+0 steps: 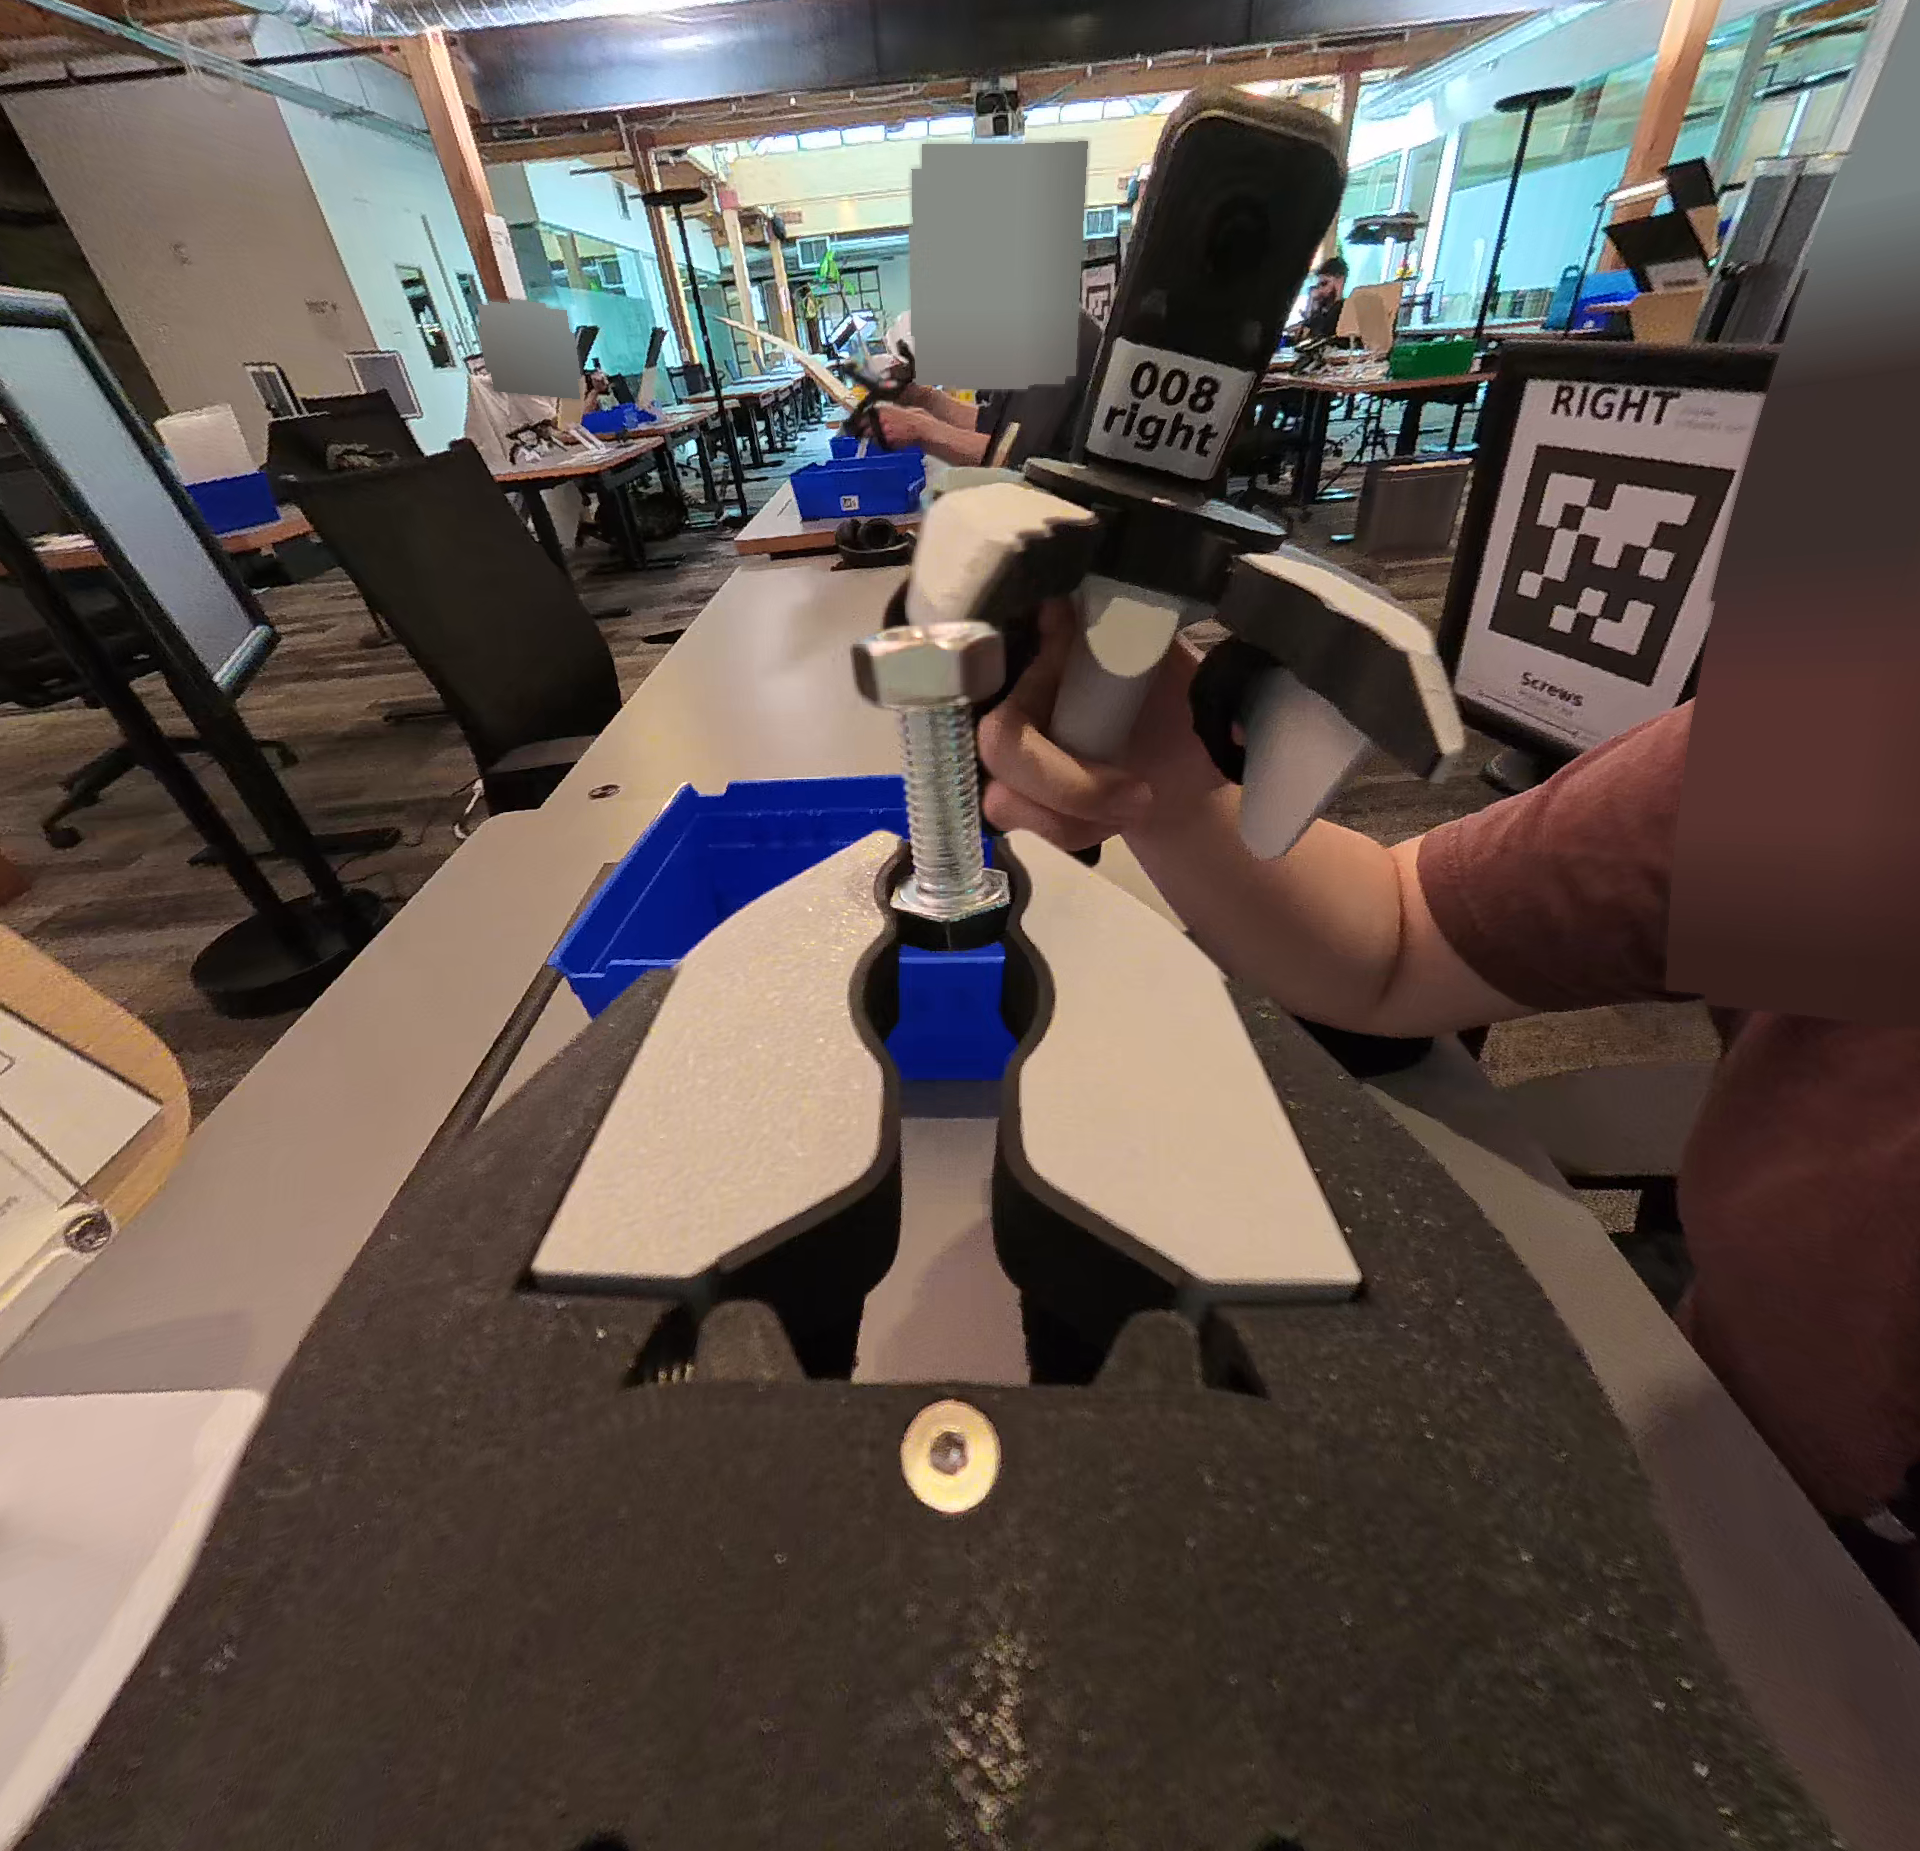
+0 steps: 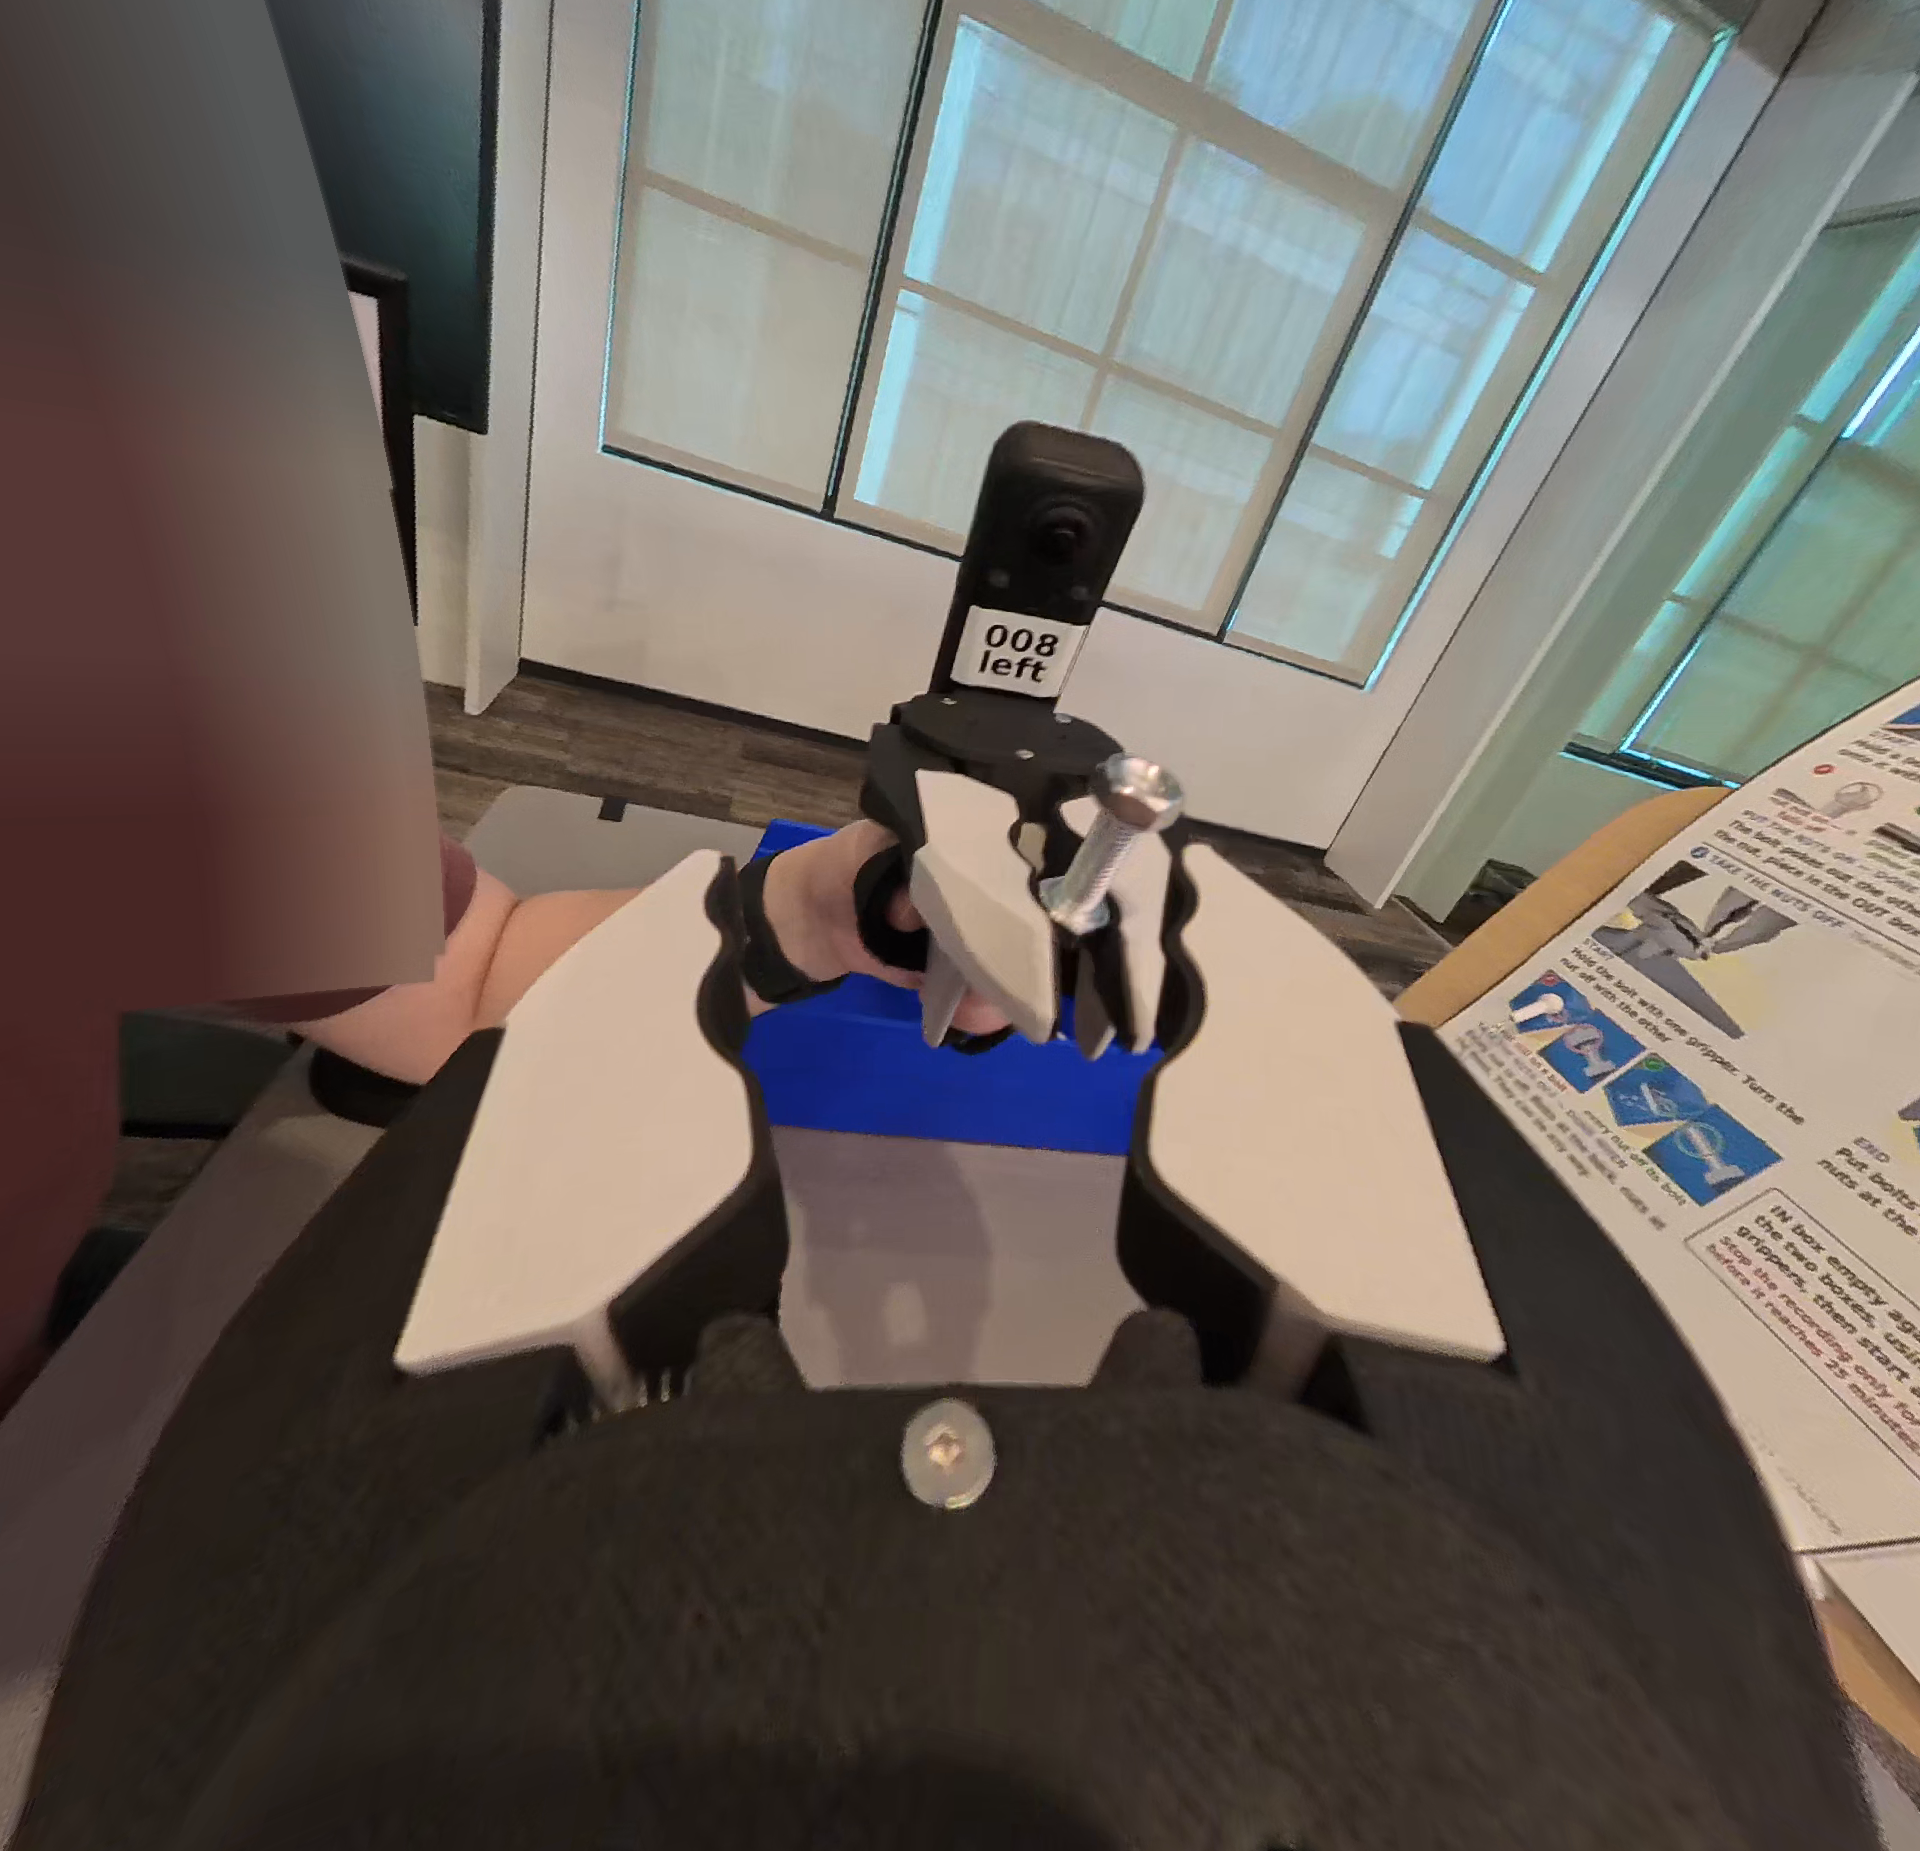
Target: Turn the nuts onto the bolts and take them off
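My left gripper (image 1: 951, 871) is shut on a silver hex nut (image 1: 951, 902) held between its fingertips. A threaded silver bolt (image 1: 940, 793) stands upright in the nut, with its hex head (image 1: 928, 663) on top. My right gripper (image 1: 1184, 658) is open, above and beyond the bolt; one finger (image 1: 997, 554) sits just behind the bolt head. In the right wrist view my right gripper (image 2: 951, 866) is wide open and empty. The left gripper (image 2: 1070, 934) shows ahead of it with the nut (image 2: 1081, 913) and the tilted bolt (image 2: 1117, 845), close to my right finger (image 2: 1288, 1053).
A blue bin (image 1: 727, 866) sits on the grey table (image 1: 727, 679) under both grippers and also shows in the right wrist view (image 2: 935, 1084). A framed marker sign (image 1: 1600, 565) stands at right. An instruction sheet (image 2: 1662, 1126) lies at right. Chairs and people sit beyond. The gap from one gripper's tips to the other's is roughly 5 cm.
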`<state>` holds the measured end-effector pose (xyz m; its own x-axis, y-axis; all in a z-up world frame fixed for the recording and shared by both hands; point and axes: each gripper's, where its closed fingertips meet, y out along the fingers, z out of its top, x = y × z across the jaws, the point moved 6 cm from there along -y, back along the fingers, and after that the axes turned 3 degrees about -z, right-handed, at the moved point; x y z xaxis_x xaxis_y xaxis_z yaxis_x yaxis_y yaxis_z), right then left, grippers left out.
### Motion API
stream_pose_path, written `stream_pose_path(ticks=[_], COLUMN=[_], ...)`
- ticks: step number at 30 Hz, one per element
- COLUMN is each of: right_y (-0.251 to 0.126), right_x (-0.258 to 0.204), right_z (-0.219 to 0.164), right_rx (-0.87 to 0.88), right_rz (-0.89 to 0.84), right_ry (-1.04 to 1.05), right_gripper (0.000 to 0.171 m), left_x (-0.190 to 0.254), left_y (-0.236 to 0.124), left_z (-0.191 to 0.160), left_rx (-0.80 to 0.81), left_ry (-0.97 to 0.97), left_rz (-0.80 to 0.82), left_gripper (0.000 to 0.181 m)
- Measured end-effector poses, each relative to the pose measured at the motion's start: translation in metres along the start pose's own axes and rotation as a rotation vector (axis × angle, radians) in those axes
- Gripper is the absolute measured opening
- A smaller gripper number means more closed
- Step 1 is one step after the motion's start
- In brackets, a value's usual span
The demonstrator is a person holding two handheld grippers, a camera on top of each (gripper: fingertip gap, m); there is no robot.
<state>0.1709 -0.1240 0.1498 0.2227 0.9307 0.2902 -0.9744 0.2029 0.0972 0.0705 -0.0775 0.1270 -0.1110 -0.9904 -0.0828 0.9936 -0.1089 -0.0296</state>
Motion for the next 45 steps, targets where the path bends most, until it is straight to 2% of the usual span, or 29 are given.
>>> stream_pose_path(ticks=[7, 8, 9, 10, 12, 16, 21, 23, 24, 25, 28, 31, 33, 35, 36, 38, 42, 45], right_y=[0.009, 0.007, 0.003, -0.001, -0.007, -0.002, 0.011, 0.006, 0.001, -0.002, -0.005, 0.003, 0.01, 0.013, 0.012, 0.003, -0.005, 0.002], right_x=[-0.003, -0.002, -0.002, -0.002, 0.0, 0.007, -0.001, 0.002, 0.002, 0.001, 0.005, 0.007, 0.002, -0.001, -0.001, -0.003, -0.002, 0.004], right_z=[-0.003, -0.003, -0.003, 0.0, 0.007, 0.002, -0.005, -0.004, -0.002, 0.0, 0.003, -0.002, -0.003, -0.006, -0.006, -0.002, 0.01, 0.003], right_rx=[0.02, -0.001, -0.026, -0.037, 0.005, 0.024, 0.011, -0.029, -0.046, -0.05, -0.023, 0.009, 0.028, -0.005, -0.025, -0.047, 0.003, -0.004], right_rz=[0.019, 0.015, 0.02, 0.04, 0.041, -0.037, 0.027, -0.001, 0.011, 0.03, -0.004, -0.06, -0.025, 0.002, -0.004, 0.031, 0.008, -0.071], right_ry=[0.031, 0.023, 0.02, 0.033, 0.063, 0.052, 0.093, 0.068, 0.061, 0.074, 0.087, 0.047, 0.057, 0.084, 0.074, 0.041, 0.079, 0.056], right_gripper=[0.086, 0.084, 0.072, 0.068, 0.069, 0.08, 0.085, 0.082, 0.066, 0.065, 0.071, 0.082, 0.082, 0.091, 0.089, 0.06, 0.067, 0.079], left_x=[0.01, 0.007, 0.004, -0.001, -0.006, 0.004, 0.01, 0.005, 0.001, -0.003, -0.006, 0.005, 0.008, 0.007, 0.004, -0.003, -0.011, 0.001], left_y=[0.019, 0.016, 0.012, 0.007, -0.002, 0.007, 0.025, 0.02, 0.015, 0.009, 0.0, 0.01, 0.019, 0.021, 0.019, 0.009, -0.005, 0.004], left_z=[-0.009, -0.007, -0.006, -0.005, -0.002, -0.001, -0.01, -0.008, -0.005, -0.003, 0.001, 0.001, -0.004, -0.006, -0.006, -0.001, 0.003, 0.003], left_rx=[-0.077, -0.07, -0.062, -0.055, -0.03, -0.013, -0.079, -0.054, -0.028, -0.009, 0.023, -0.001, -0.042, -0.056, -0.051, -0.006, 0.022, -0.004], left_ry=[0.047, 0.045, 0.037, 0.022, -0.002, -0.008, 0.027, 0.012, -0.005, -0.026, -0.041, -0.018, 0.012, 0.017, 0.01, -0.017, -0.043, -0.01], left_rz=[-0.013, 0.006, 0.025, 0.051, 0.061, -0.011, -0.002, 0.018, 0.039, 0.057, 0.055, 0.004, 0.01, 0.03, 0.042, 0.082, 0.106, 0.052], left_gripper=[0.014, 0.014, 0.014, 0.014, 0.014, 0.014, 0.014, 0.014, 0.014, 0.014, 0.014, 0.014, 0.014, 0.014, 0.014, 0.014, 0.014, 0.014])
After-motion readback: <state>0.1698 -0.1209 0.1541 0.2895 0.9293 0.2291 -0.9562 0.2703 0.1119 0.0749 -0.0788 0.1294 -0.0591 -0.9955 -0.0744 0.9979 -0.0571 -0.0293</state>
